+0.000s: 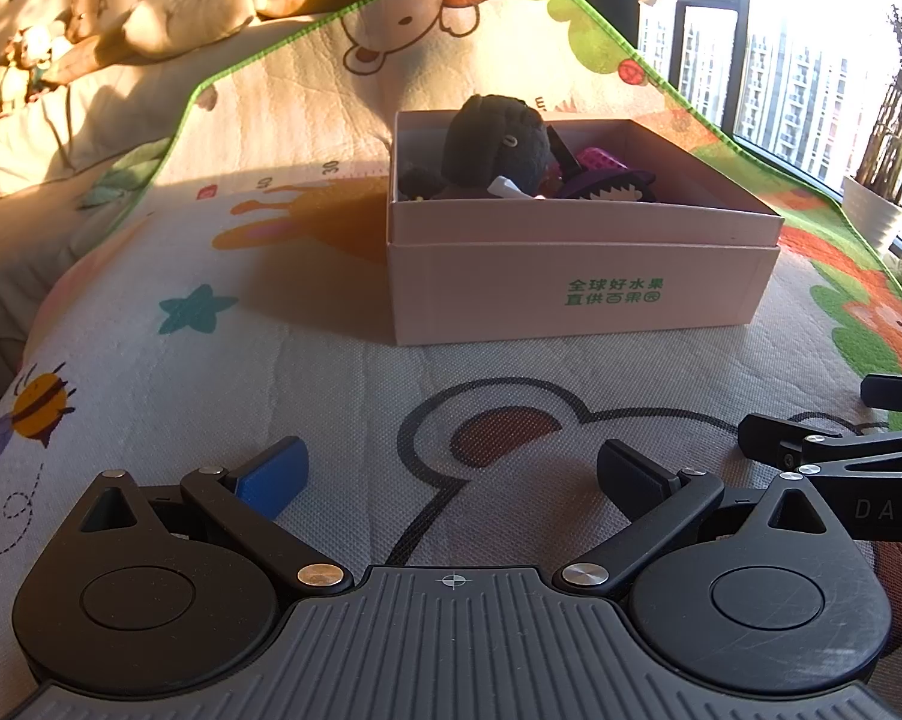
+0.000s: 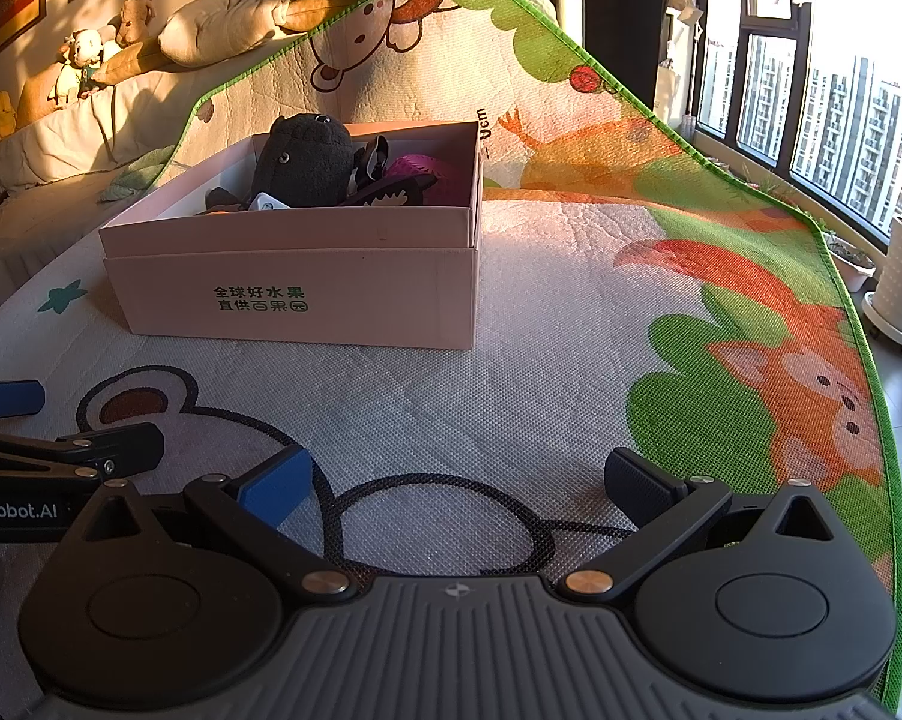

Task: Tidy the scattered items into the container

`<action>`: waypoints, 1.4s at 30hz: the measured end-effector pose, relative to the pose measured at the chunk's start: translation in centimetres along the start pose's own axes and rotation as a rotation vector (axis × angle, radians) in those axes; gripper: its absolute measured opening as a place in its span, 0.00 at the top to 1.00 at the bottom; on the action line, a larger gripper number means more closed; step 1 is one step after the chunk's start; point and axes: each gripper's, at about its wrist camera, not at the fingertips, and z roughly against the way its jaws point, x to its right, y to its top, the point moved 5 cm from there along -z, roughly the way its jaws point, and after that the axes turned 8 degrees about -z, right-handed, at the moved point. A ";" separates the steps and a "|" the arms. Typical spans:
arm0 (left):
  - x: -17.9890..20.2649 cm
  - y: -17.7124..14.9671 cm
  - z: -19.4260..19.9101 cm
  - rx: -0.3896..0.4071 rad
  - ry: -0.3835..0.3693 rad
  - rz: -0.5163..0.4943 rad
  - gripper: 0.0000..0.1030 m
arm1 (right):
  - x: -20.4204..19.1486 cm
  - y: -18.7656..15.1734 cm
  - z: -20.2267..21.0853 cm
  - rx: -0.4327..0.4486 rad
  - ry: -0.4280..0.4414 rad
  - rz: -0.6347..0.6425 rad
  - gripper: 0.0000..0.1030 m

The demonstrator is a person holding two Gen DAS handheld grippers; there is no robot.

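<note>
Empty hand-held gripper [image 2: 457, 480] (box [image 2: 294, 294] beyond)

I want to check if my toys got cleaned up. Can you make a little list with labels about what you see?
container: pink cardboard box, open, green print on its side
inside: dark grey plush toy, magenta ball, other small items
surface: cartoon play mat, no loose toys visible on it
left gripper: open, holds nothing
right gripper: open, holds nothing
</note>
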 end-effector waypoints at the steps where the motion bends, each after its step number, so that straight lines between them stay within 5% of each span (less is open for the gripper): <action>1: 0.0 0.0 0.0 -0.001 0.001 -0.001 0.00 | 0.0 0.0 0.0 0.000 0.000 0.000 0.00; 42: 0.0 0.1 0.0 -0.013 0.002 -0.010 0.00 | 0.0 0.0 0.0 0.000 0.000 0.000 0.00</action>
